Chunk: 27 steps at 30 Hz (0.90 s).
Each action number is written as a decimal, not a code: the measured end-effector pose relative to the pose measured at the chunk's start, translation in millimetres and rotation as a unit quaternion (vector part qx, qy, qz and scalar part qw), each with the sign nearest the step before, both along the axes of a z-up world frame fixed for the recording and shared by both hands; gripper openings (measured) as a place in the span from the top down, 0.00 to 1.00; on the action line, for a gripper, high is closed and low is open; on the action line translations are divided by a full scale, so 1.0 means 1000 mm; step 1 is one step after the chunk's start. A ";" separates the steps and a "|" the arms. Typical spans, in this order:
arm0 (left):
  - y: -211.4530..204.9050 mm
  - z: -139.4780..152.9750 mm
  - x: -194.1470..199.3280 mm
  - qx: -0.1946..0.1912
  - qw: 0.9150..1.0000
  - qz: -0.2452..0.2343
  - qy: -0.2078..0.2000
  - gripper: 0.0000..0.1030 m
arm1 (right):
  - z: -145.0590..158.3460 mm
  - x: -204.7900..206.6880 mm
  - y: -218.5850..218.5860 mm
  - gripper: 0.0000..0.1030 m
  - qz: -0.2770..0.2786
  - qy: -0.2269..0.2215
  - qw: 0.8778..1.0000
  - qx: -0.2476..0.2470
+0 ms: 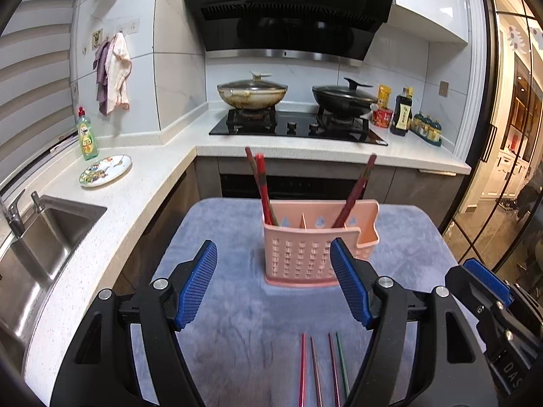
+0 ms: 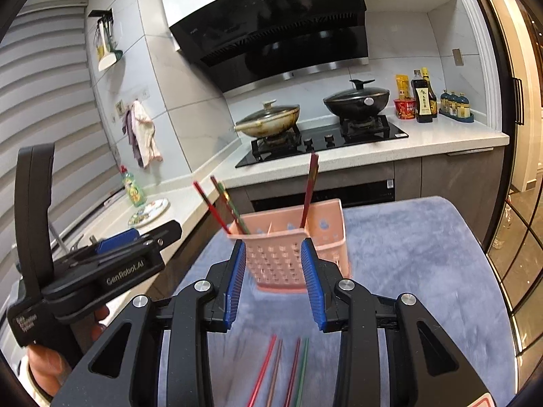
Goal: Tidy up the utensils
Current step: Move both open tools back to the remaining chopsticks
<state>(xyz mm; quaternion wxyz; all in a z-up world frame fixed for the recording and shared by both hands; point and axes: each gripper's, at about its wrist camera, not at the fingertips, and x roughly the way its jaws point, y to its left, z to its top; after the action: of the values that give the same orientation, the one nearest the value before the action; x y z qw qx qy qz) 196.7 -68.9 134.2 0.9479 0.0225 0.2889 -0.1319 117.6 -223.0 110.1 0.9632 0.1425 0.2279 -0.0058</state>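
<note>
The gas hob (image 1: 298, 125) anchors the room, set into a pale speckled worktop (image 1: 142, 183) that turns a corner. Above the hob hangs a slanted black extractor hood (image 1: 288, 10) against white tiled wall (image 1: 176, 78). Two lidded pans (image 1: 253, 93) sit on its burners; sauce bottles (image 1: 402, 112) stand to its right. Left of the hob lie a patterned plate (image 1: 106, 170), a green soap bottle (image 1: 87, 135) and a steel sink (image 1: 40, 237), under hanging cloths (image 1: 113, 74) and window blinds (image 1: 30, 84). Far right, glazed doors (image 1: 509, 135) glow warmly.
</note>
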 end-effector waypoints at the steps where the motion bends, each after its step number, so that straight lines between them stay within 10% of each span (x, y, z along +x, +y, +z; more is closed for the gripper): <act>1: 0.002 -0.005 -0.004 0.003 1.000 0.000 0.007 0.36 | -0.005 -0.005 0.001 0.67 0.000 0.004 1.000 -0.001; 27: 0.021 -0.081 -0.068 0.032 0.995 0.002 0.090 0.36 | -0.103 -0.084 0.027 0.67 0.014 0.119 0.993 -0.015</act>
<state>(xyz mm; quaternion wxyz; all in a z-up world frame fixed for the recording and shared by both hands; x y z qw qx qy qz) 128.6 -47.5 52.8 0.9173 0.0406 0.3769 -0.1218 33.9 -196.3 6.8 0.9313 0.1234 0.3425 -0.0130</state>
